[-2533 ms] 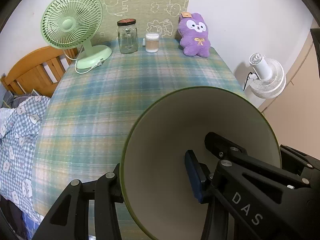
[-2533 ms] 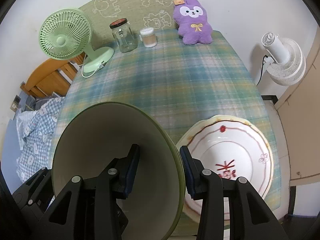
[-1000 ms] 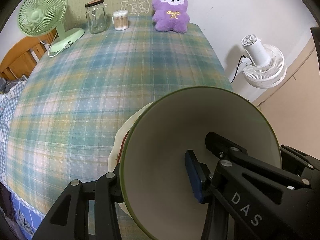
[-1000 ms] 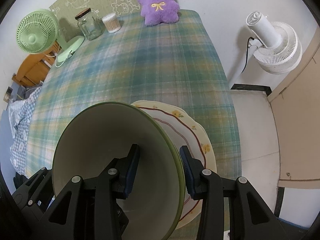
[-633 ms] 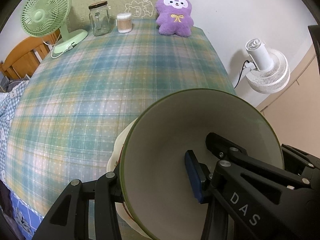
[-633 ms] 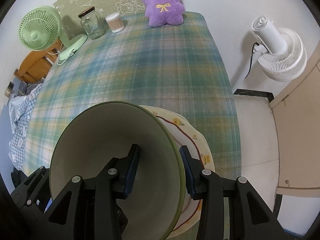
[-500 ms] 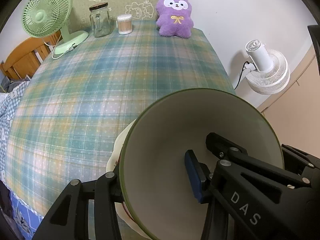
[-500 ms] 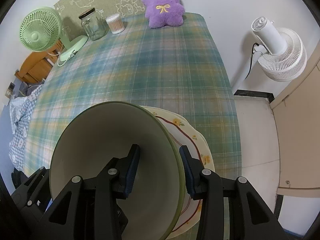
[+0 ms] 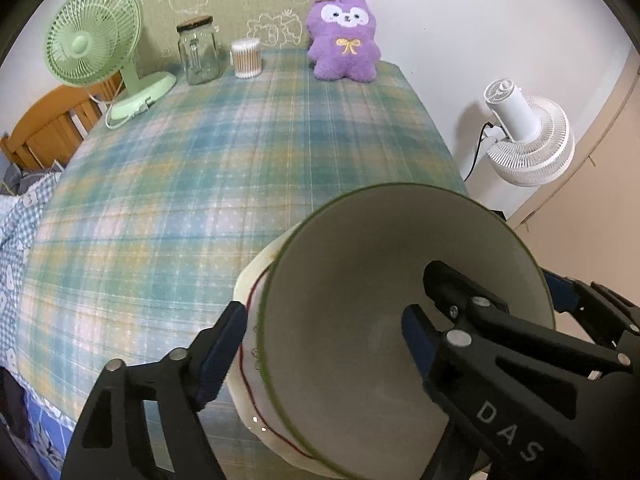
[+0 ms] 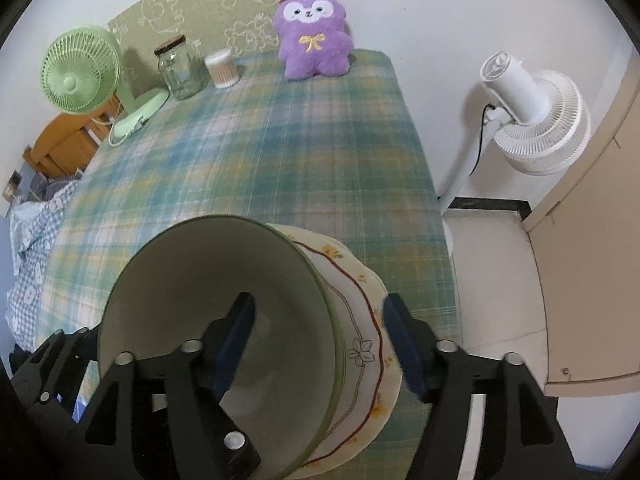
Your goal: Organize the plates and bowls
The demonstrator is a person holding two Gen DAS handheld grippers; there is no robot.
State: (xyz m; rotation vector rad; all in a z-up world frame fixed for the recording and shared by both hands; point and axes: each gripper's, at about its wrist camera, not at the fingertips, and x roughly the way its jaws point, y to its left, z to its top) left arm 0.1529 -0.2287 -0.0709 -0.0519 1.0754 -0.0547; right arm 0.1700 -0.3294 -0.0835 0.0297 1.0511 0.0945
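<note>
We are at the release step: the green bowl (image 9: 400, 320) now sits nested on the flowered plate (image 10: 360, 344), at the near right corner of the worktop (image 9: 200, 184), and both pairs of tongs are letting go of it.

Our left tongs (image 9: 320, 340) are opening. One finger (image 9: 220, 344) stands outside the bowl's left rim with a clear gap, and the other reaches inside the bowl, so the wall lies between the jaws but the pads no longer press on it. Our right tongs (image 10: 320, 340) are opening too. Their left finger (image 10: 234, 340) hangs inside the bowl, and their right finger stands outside, over the plate's wavy edge, again straddling the rim without squeezing it. So neither pair holds anything.

The bowl looks settled and level within the plate, which lies directly under both pairs of tongs. Far ahead of the tongs, the green fan (image 9: 94, 46), the jar (image 9: 199, 52) and the purple toy (image 9: 344, 46) stand well apart from the stack.

Next, we judge, both pairs should lift straight back along their own line, inner fingers clearing the rim without hooking it, so the bowl does not tip or drag the plate toward the nearby edge.
</note>
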